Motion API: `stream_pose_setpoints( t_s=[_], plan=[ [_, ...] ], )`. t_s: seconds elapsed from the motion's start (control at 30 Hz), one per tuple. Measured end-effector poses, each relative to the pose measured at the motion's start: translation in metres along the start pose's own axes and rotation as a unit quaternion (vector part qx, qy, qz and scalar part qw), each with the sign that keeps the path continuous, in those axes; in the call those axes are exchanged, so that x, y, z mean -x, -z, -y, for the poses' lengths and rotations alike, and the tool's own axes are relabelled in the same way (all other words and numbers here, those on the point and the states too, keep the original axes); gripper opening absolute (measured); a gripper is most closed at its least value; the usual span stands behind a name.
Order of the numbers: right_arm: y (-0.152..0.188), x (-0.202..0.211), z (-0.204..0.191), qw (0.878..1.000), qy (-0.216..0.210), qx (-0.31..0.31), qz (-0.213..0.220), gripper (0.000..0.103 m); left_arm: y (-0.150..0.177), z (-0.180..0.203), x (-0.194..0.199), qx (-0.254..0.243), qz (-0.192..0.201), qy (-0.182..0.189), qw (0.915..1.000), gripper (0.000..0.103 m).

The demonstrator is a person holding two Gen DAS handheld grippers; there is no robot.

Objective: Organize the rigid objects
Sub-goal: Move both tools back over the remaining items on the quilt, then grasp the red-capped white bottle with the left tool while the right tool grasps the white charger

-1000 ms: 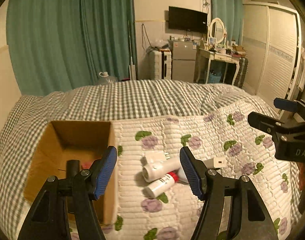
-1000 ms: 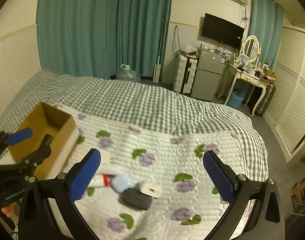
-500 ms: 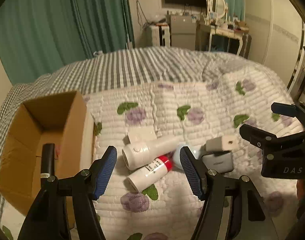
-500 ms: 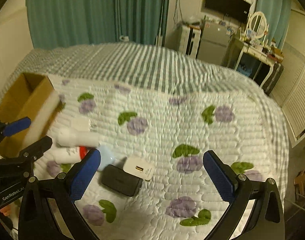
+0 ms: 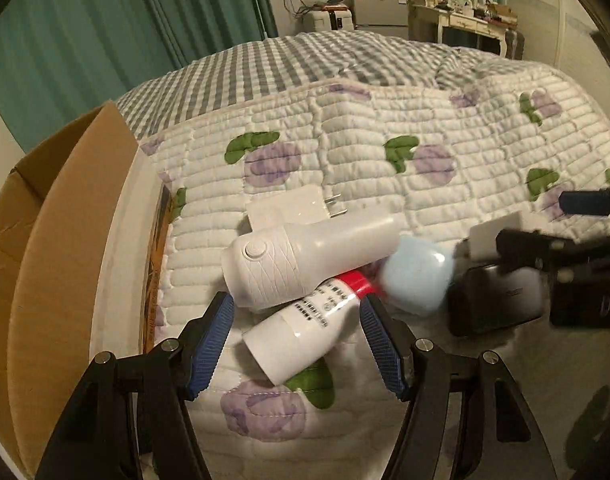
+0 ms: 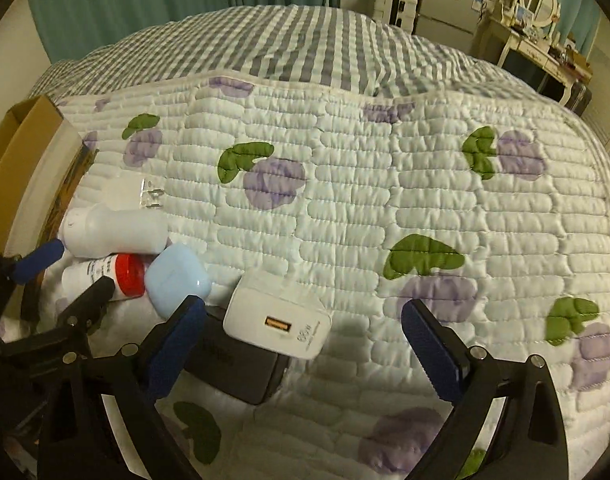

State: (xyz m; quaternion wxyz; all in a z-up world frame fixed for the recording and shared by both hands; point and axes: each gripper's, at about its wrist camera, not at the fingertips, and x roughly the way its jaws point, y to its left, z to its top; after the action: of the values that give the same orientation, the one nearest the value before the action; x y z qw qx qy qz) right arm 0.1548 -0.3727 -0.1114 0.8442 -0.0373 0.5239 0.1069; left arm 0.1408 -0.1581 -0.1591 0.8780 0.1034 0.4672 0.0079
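A pile of small items lies on the quilt. My left gripper (image 5: 297,342) is open, its fingers astride a white bottle with a red band (image 5: 305,330). A white handheld device (image 5: 305,256) lies across that bottle, with a white plug adapter (image 5: 293,210) behind it. A light blue case (image 5: 419,280) and a black box (image 5: 493,300) lie to the right. My right gripper (image 6: 305,344) is open, just above a white USB charger (image 6: 281,320) that rests on the black box (image 6: 237,364). The open cardboard box (image 5: 45,248) stands at the left.
The flowered white quilt (image 6: 385,208) covers the bed, with a grey checked blanket (image 6: 305,40) behind. Green curtains (image 5: 105,32), a dressing table (image 5: 465,20) and a small fridge (image 6: 449,4) stand at the far wall.
Both grippers have moved down and forward, close to the pile. The left fingers now straddle the red-banded bottle; the right fingers hang over the white charger. Both stay open.
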Motion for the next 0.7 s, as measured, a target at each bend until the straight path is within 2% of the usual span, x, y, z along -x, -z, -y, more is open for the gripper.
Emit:
stream_pose_setpoints(
  t_s=[0.07,0.23,0.5,0.63,0.7],
  plan=[
    [-0.002,-0.006,0.001,1.0,0.003,-0.005,-0.007,0.095,0.005,-0.004,-0.008,0.012,-0.021,0.017,0.9996,0.069],
    [-0.005,-0.02,0.006,0.999,-0.002,-0.019,-0.032,0.091,0.013,-0.004,-0.02,-0.002,-0.035,0.018,0.9992,0.069],
    [-0.006,-0.024,0.003,0.999,-0.013,-0.011,-0.035,0.081,0.013,0.001,-0.028,-0.028,-0.019,0.017,0.9993,0.068],
    [-0.007,-0.029,0.002,0.999,-0.017,-0.009,-0.043,0.08,0.007,0.005,-0.032,-0.039,-0.011,0.021,0.9989,0.065],
    [-0.007,-0.031,0.001,0.999,-0.018,-0.007,-0.047,0.08,0.006,0.009,-0.032,-0.052,-0.004,0.026,0.9983,0.056]
  ],
)
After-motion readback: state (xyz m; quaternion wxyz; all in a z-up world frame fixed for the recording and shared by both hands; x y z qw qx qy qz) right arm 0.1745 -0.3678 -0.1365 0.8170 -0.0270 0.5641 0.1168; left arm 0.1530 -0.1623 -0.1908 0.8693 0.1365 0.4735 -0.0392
